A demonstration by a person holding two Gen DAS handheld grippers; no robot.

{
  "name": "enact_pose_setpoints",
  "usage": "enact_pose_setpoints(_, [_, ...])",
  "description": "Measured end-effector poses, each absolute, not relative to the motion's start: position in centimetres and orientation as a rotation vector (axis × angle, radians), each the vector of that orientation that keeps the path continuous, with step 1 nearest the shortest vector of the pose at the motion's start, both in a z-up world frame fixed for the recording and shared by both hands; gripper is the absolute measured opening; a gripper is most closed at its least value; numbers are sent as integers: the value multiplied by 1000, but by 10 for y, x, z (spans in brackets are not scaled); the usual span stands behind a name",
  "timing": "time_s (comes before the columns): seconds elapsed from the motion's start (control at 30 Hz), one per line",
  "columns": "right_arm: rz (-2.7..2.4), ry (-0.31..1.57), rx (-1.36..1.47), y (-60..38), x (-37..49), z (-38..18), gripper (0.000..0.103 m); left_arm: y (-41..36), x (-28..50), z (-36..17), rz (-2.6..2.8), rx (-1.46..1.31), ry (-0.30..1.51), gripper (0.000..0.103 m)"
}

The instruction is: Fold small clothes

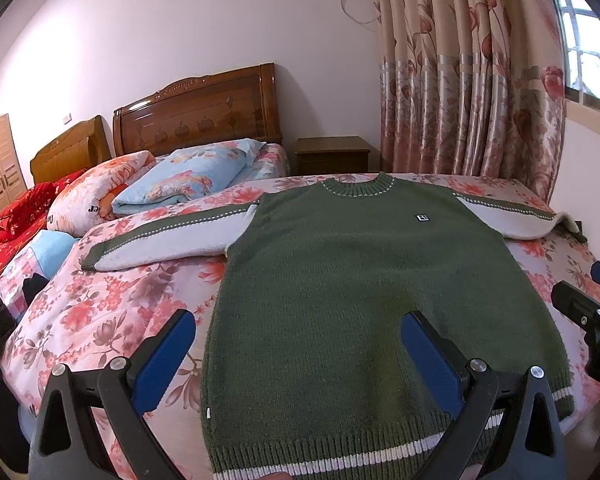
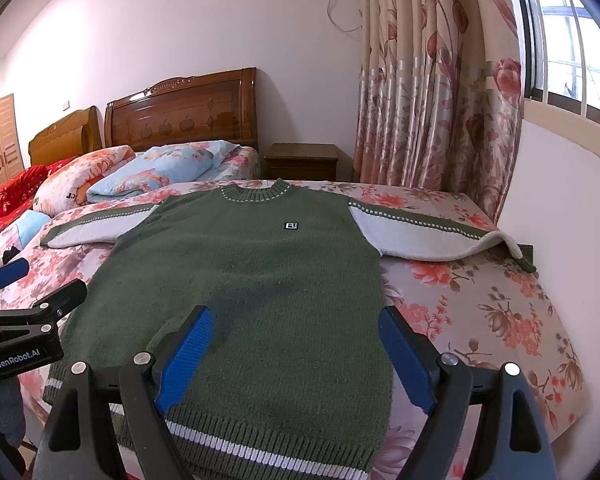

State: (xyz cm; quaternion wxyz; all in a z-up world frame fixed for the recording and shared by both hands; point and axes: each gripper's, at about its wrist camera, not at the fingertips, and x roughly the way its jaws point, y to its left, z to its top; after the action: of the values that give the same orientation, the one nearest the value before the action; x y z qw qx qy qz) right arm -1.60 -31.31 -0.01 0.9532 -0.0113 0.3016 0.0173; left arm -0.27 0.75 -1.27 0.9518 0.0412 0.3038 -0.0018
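A small green knit sweater (image 1: 340, 280) (image 2: 252, 280) with grey sleeves lies flat, front up, on the floral bedspread (image 1: 112, 312) (image 2: 480, 308), both sleeves spread sideways. Its right sleeve end (image 2: 512, 248) hangs over the bed's edge. My left gripper (image 1: 300, 356) hovers open above the lower left part of the hem, one blue pad over the bedspread, the other over the sweater. My right gripper (image 2: 296, 356) is open above the lower right part, its pads straddling the sweater's right side. Each gripper shows at the other view's edge: right gripper (image 1: 592, 308), left gripper (image 2: 20, 304).
Folded quilts and pillows (image 1: 172, 180) (image 2: 140, 176) lie piled at the far left by wooden headboards (image 1: 196, 108). A nightstand (image 2: 302, 160) and floral curtains (image 2: 428, 100) stand behind the bed. A white wall (image 2: 560, 220) borders the bed on the right.
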Motion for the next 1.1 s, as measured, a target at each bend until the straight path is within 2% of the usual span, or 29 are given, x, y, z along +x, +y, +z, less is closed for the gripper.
enact_pose_setpoints(0.87, [36,617,-18,-313,-16,-1,86,8,-2,-14,-4,77,621,103])
enact_pose_setpoints(1.1, [29,669,33,-330,-5,-12,86,1,32,-24,-86,40,706,103])
